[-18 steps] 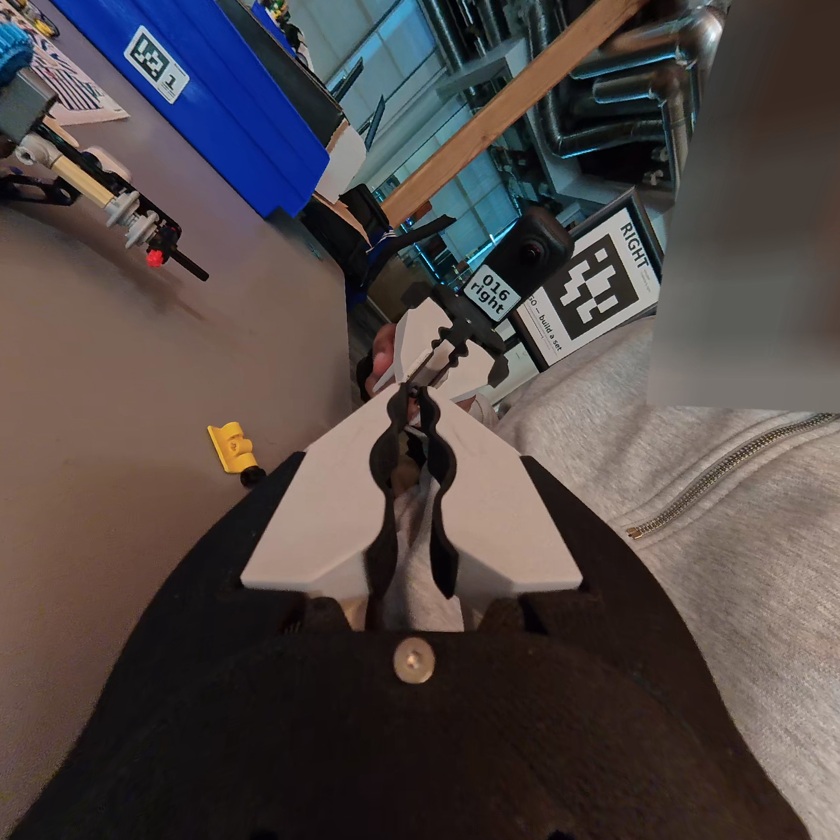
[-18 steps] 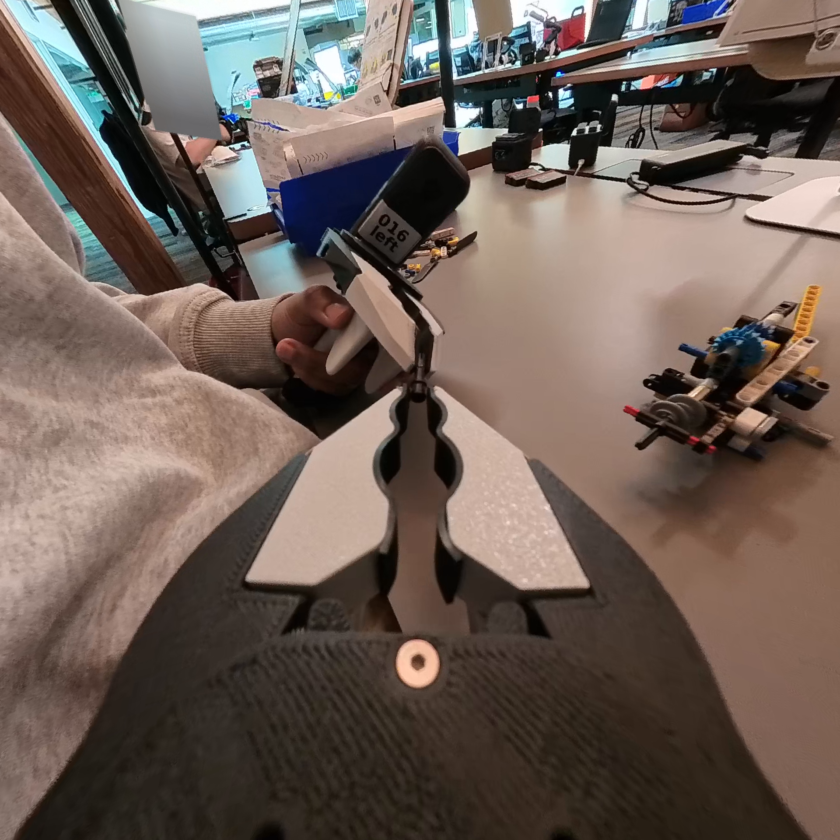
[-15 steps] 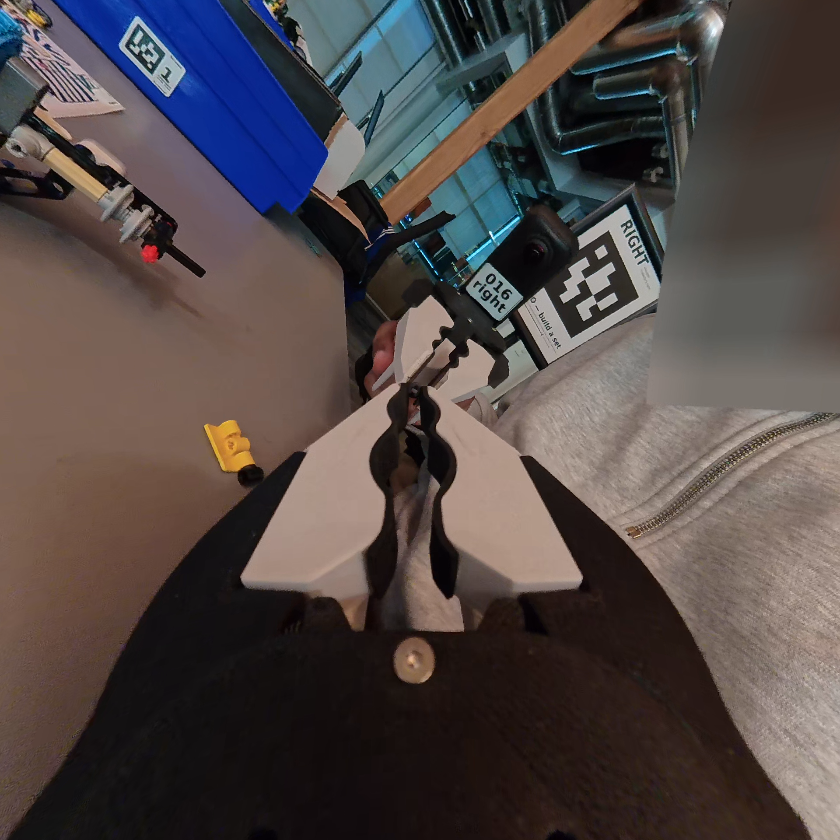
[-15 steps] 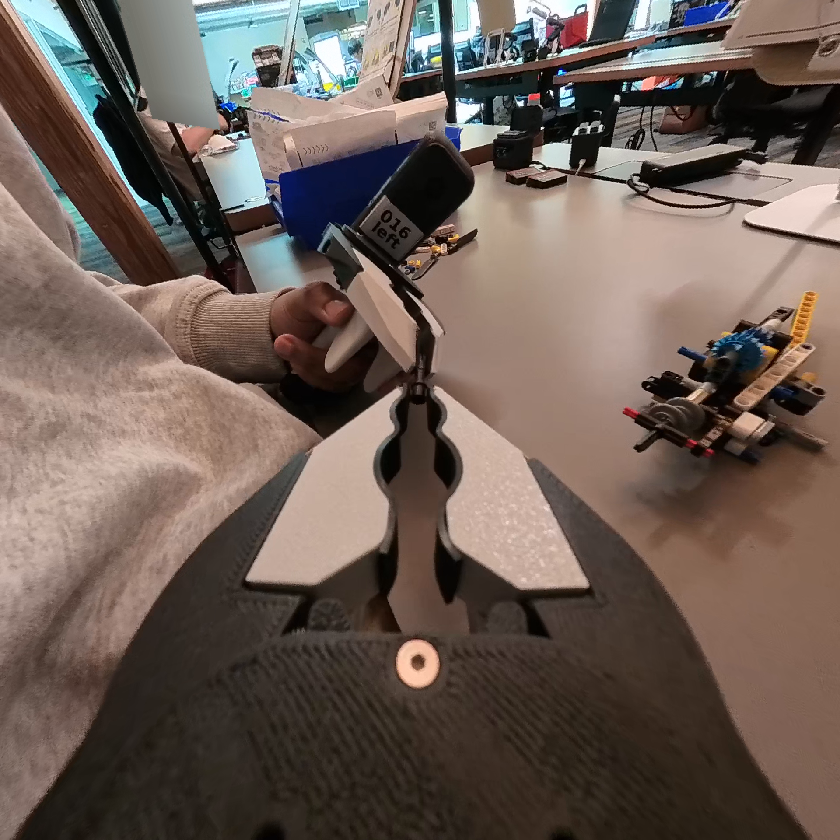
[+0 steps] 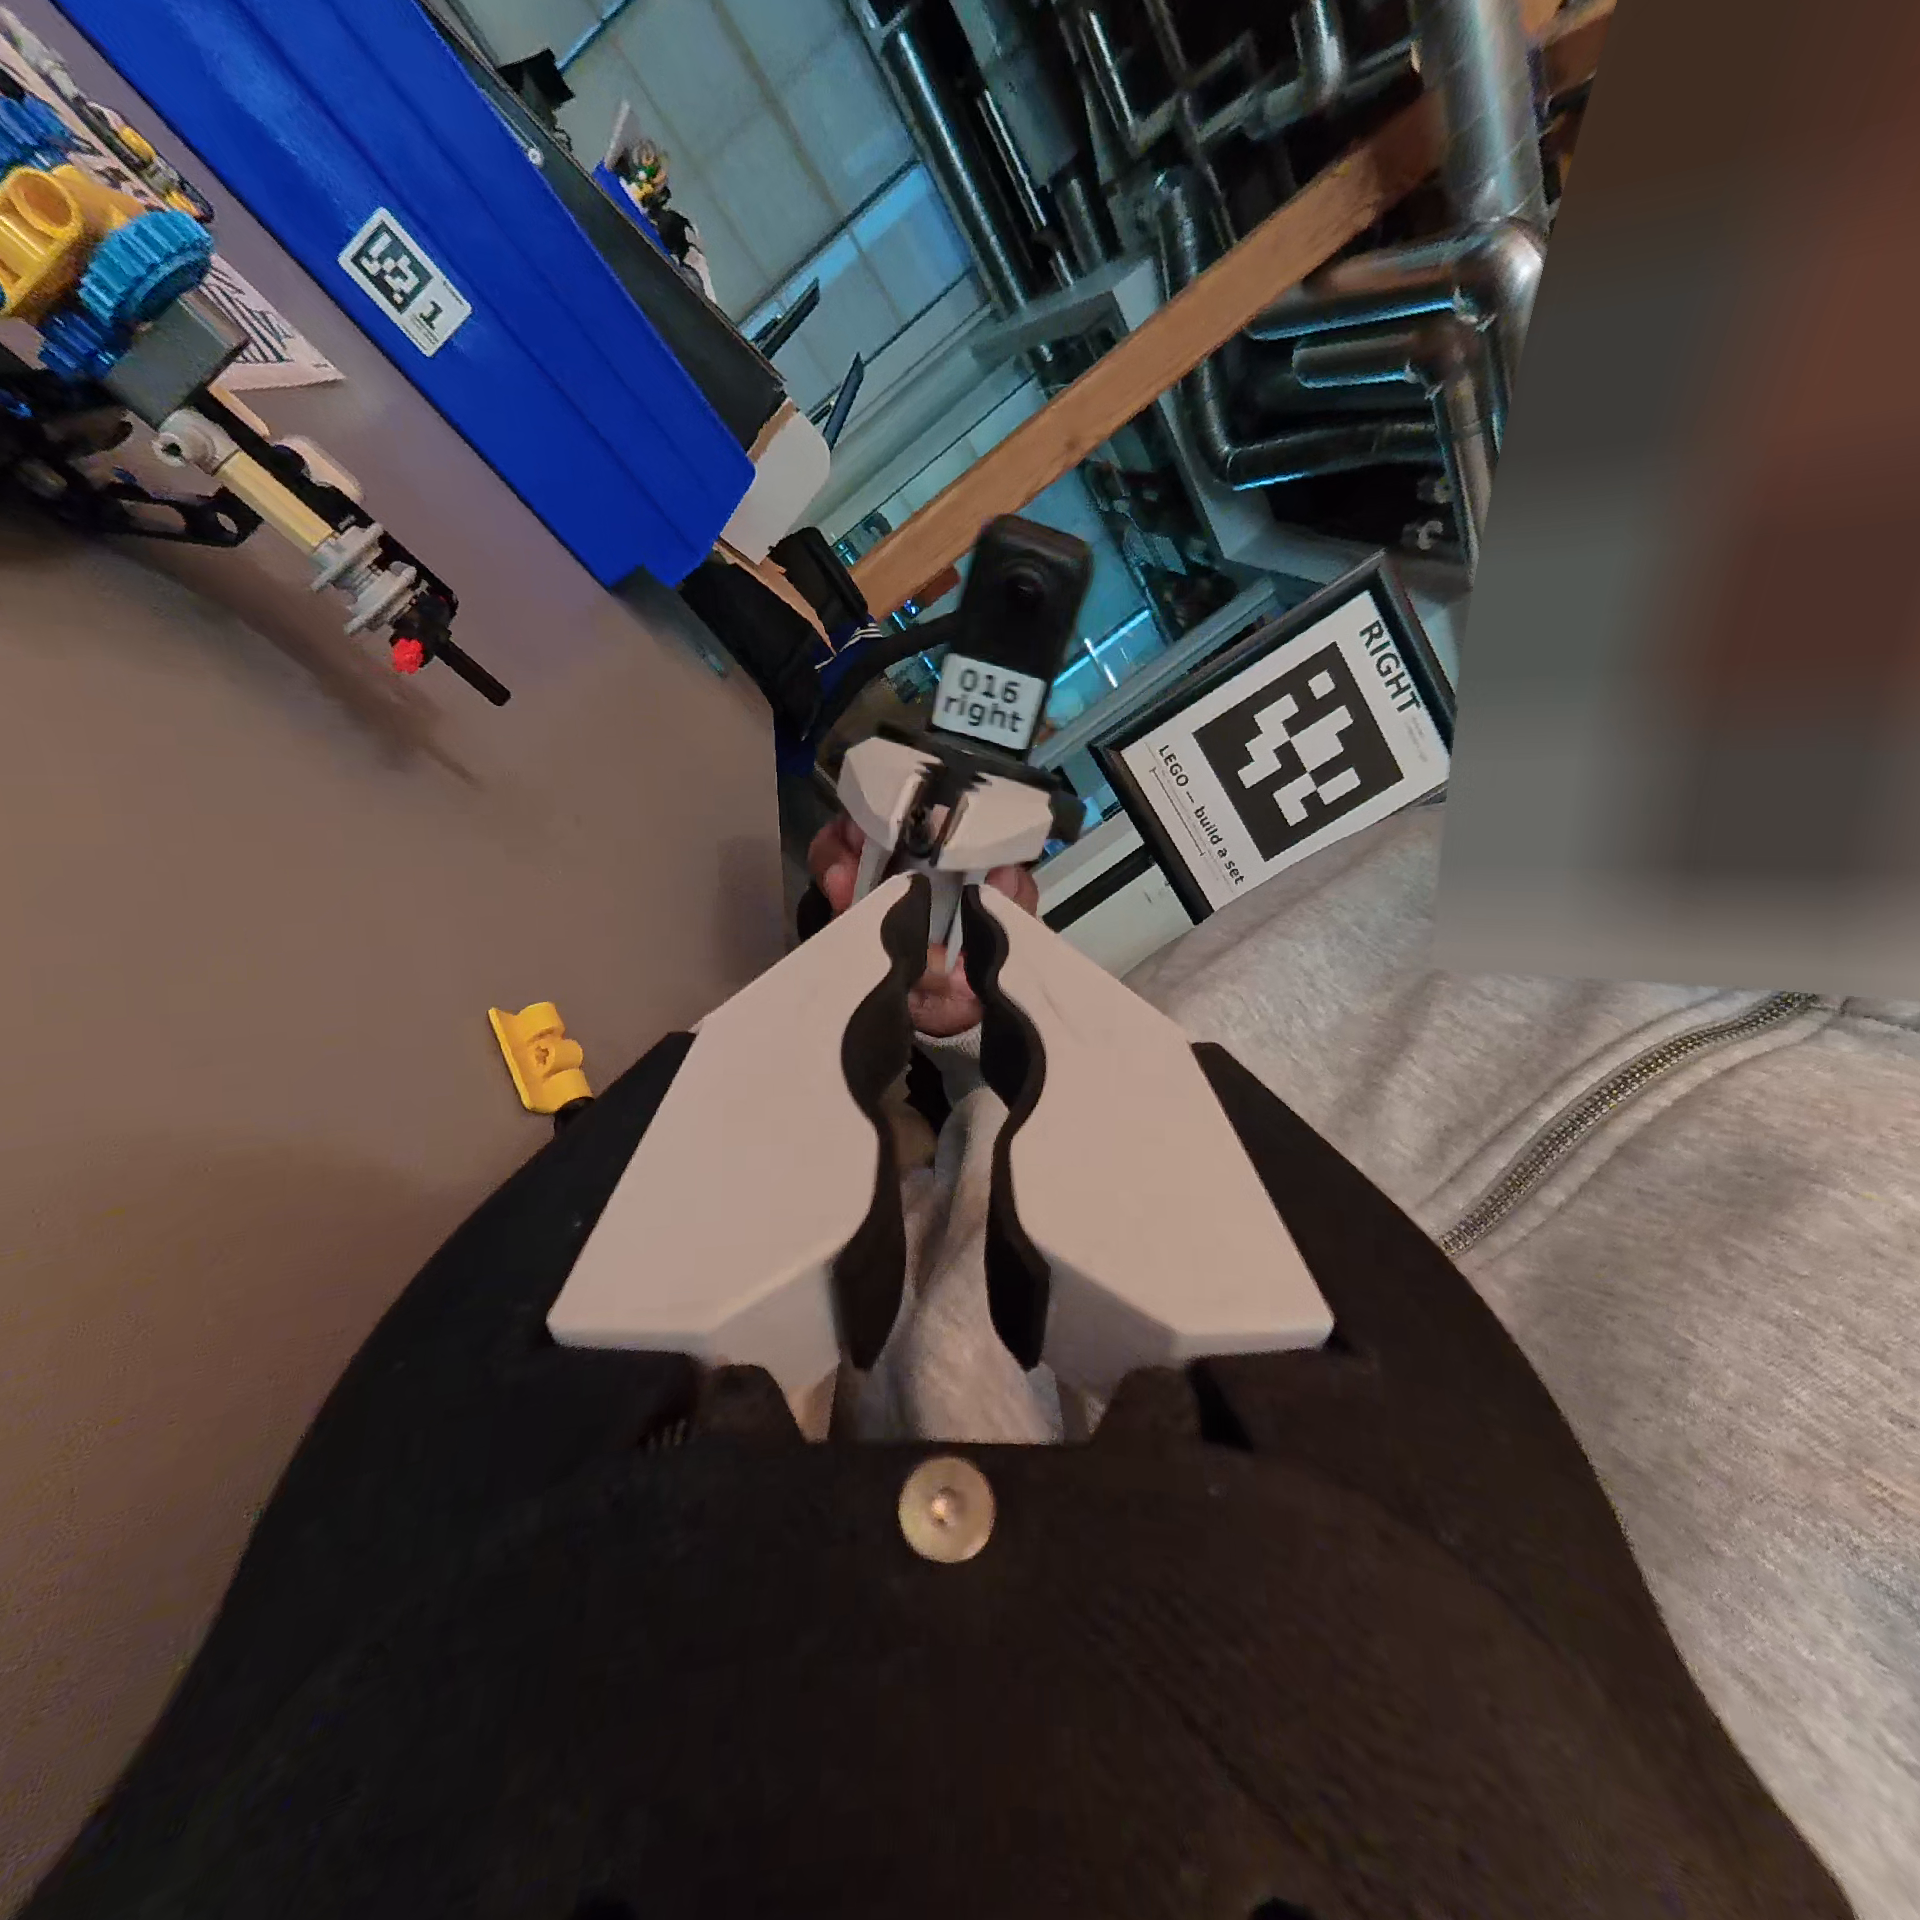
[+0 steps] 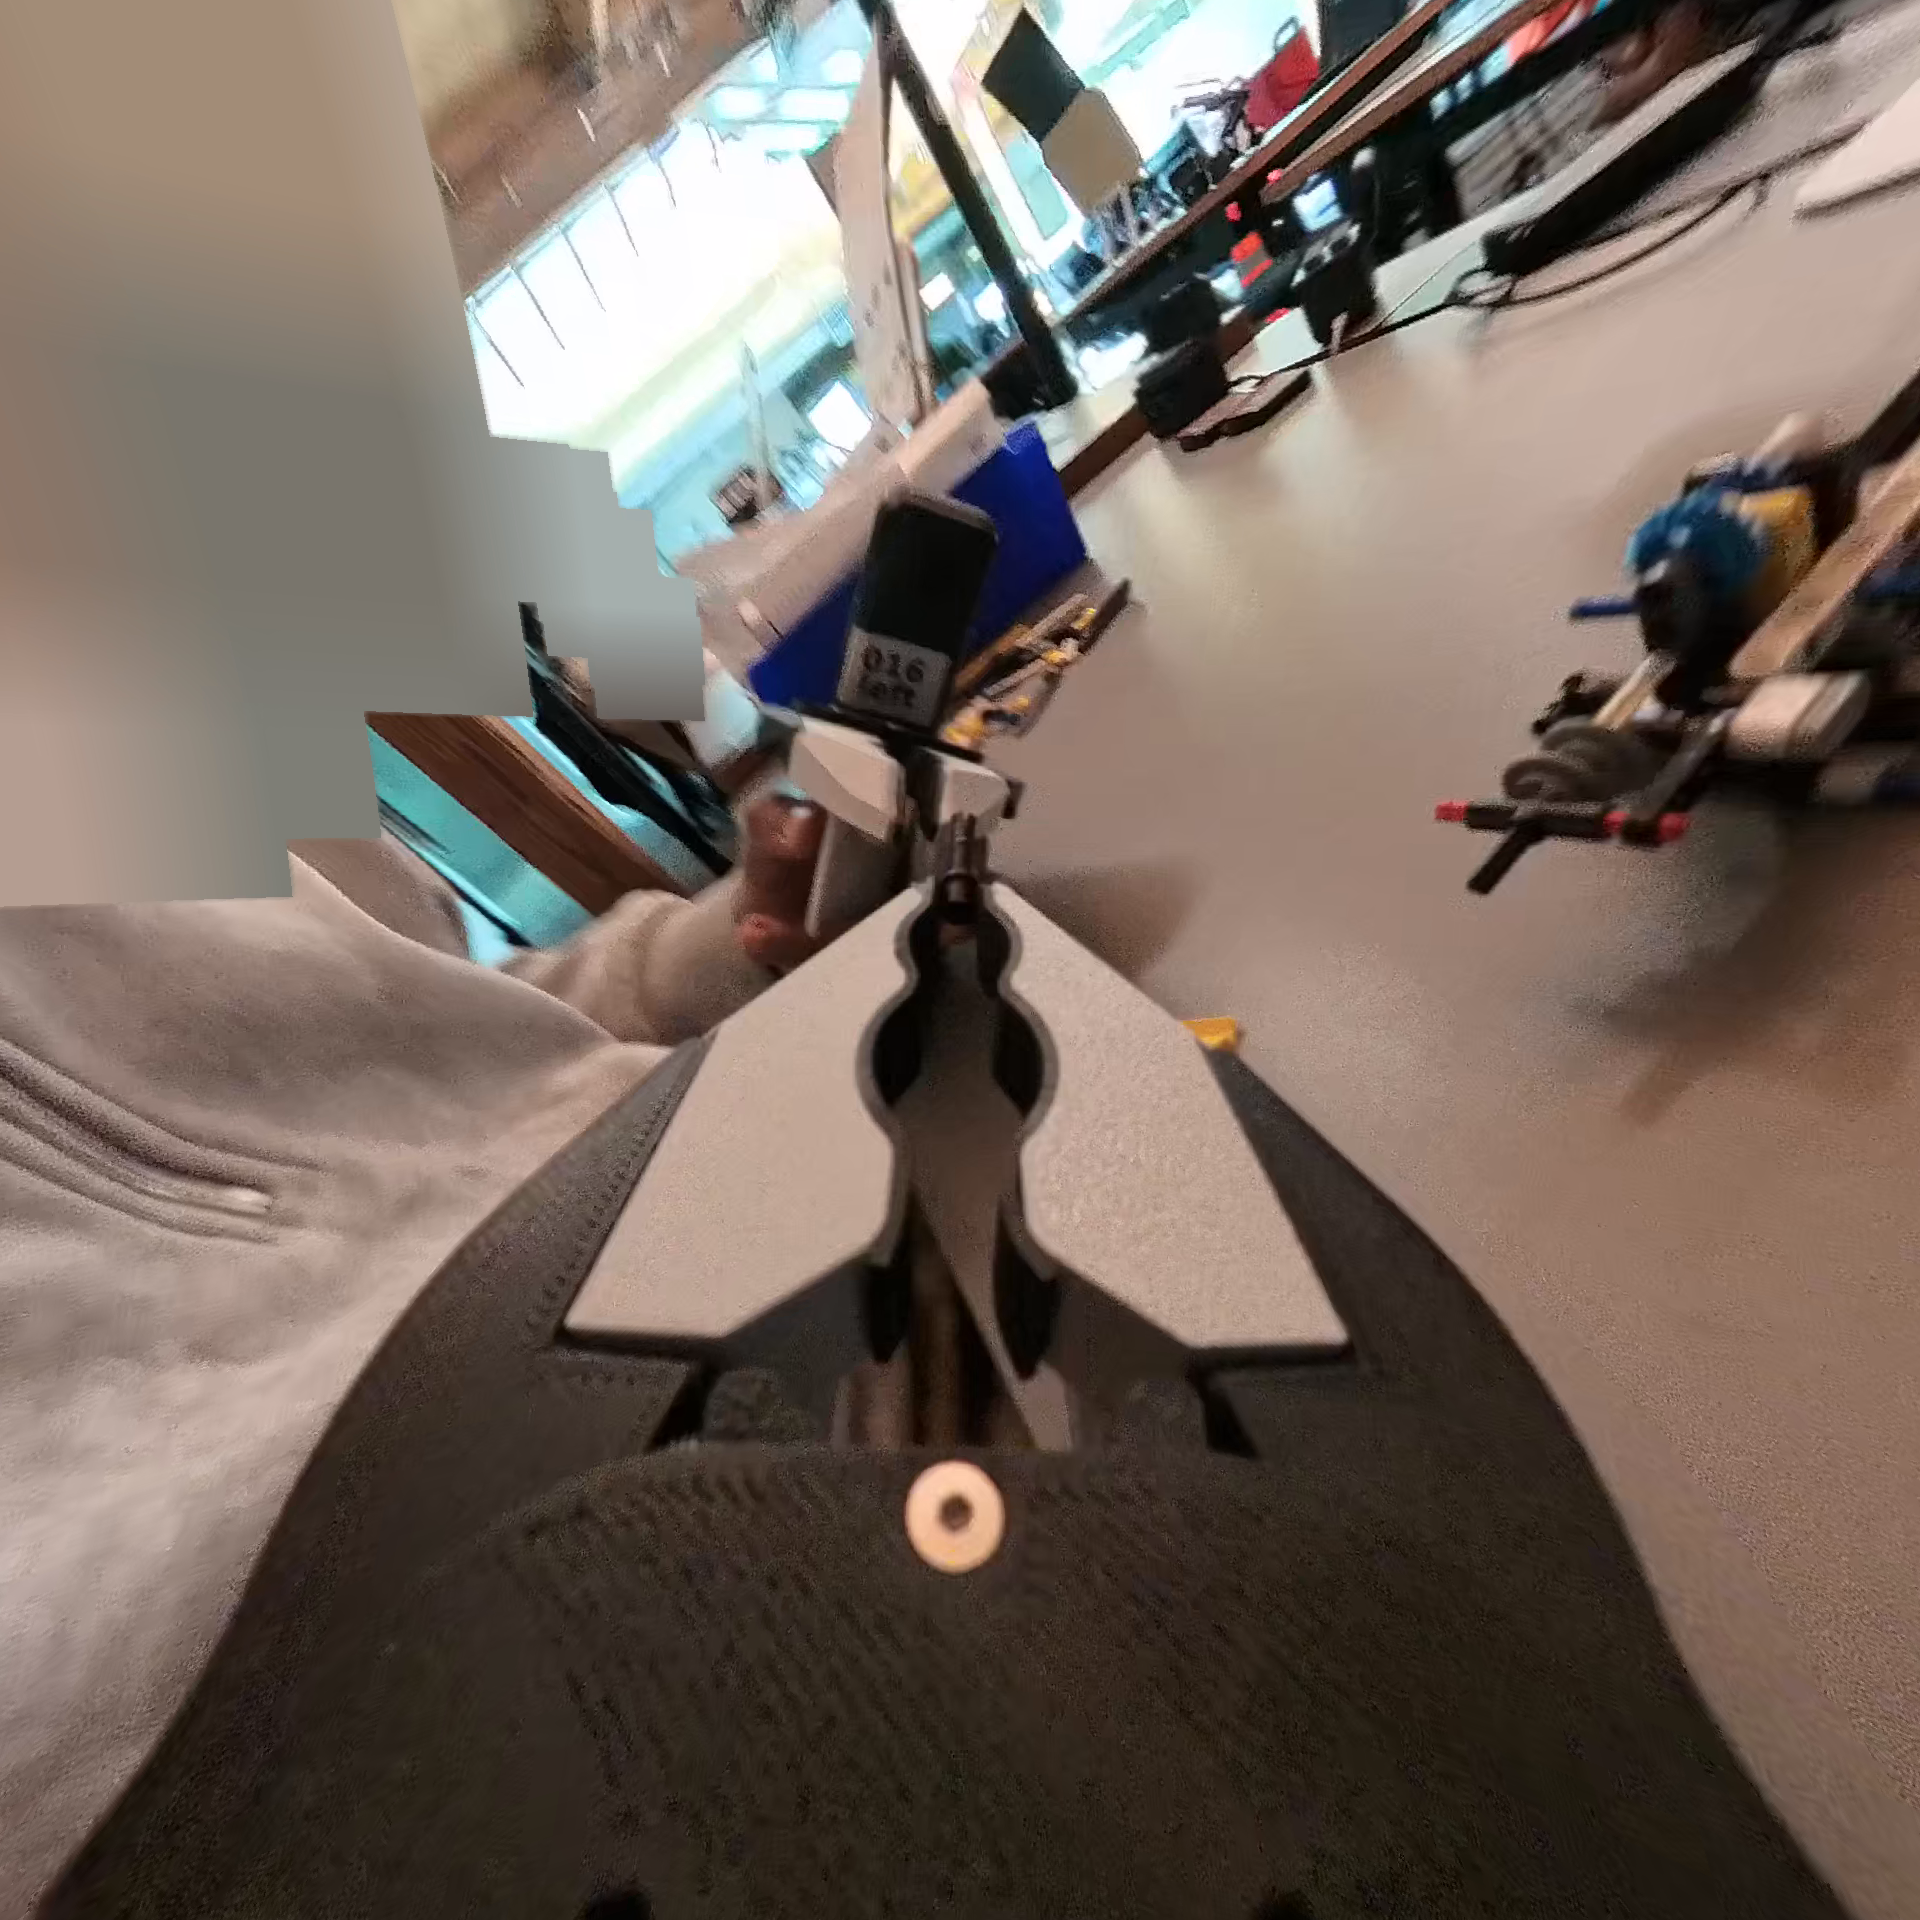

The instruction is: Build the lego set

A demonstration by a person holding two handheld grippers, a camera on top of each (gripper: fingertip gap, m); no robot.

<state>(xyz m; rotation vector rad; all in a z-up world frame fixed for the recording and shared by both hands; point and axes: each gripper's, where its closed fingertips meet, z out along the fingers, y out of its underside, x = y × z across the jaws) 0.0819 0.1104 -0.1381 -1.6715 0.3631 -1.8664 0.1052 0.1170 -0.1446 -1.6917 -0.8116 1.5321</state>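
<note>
My left gripper (image 5: 940, 896) and right gripper (image 6: 956, 909) meet tip to tip above the table's near edge, in front of the person's chest. A small black lego piece (image 6: 960, 868) sits between the two sets of tips, and both grippers look shut on it. The right gripper shows head-on in the left wrist view (image 5: 940, 821), the left gripper head-on in the right wrist view (image 6: 935, 795). The partly built lego model (image 5: 208, 416) with blue gears lies on the table, also in the right wrist view (image 6: 1714, 707). A loose yellow piece (image 5: 540, 1055) lies by the left gripper, and its corner shows in the right wrist view (image 6: 1210, 1031).
A blue bin (image 5: 468, 260) stands behind the model, also seen in the right wrist view (image 6: 997, 551). A framed marker sign (image 5: 1299, 748) stands off the table edge. The person's grey sweatshirt (image 5: 1558, 1247) fills one side. The grey table (image 6: 1455, 1247) has black boxes and cables at the back. Only a small space, under 4 cm, lies between the two pairs of fingers.
Both grippers have swung round, still tip to tip, and now face each other squarely. The model looks nearer in both views. The right wrist view is blurred by motion.
</note>
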